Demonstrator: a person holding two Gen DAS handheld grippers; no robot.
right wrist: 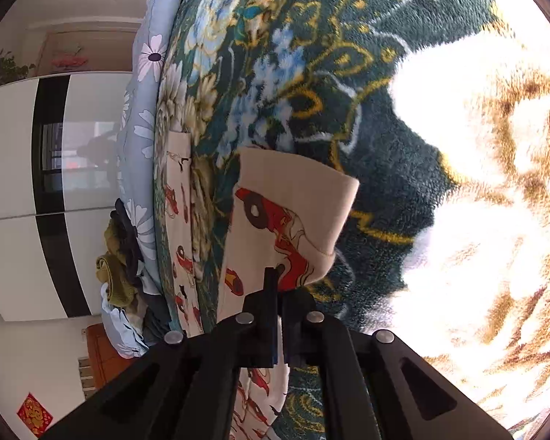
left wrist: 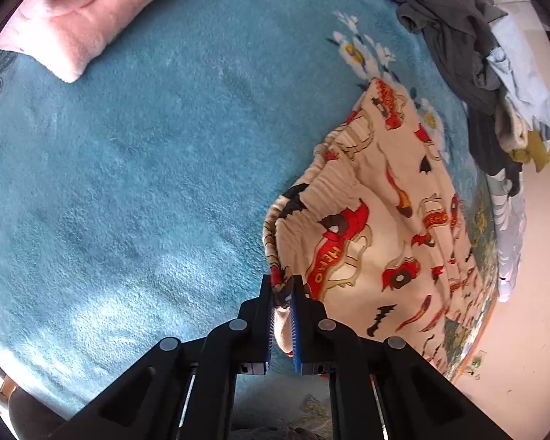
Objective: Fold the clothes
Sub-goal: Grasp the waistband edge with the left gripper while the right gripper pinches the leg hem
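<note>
Reads "HERO" on a red car (left wrist: 335, 253) printed on the cream pants (left wrist: 385, 227); again on a small banner (left wrist: 436, 219) at three o'clock from it.

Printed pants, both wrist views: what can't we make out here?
- Left wrist: printed pants legs run off past the bed edge; left gripper covers the pinched waistband.
- Right wrist: right gripper hides the clamped cuff; blanket at right is overexposed.
- Laundry pile: individual garments can't be told apart.
</note>
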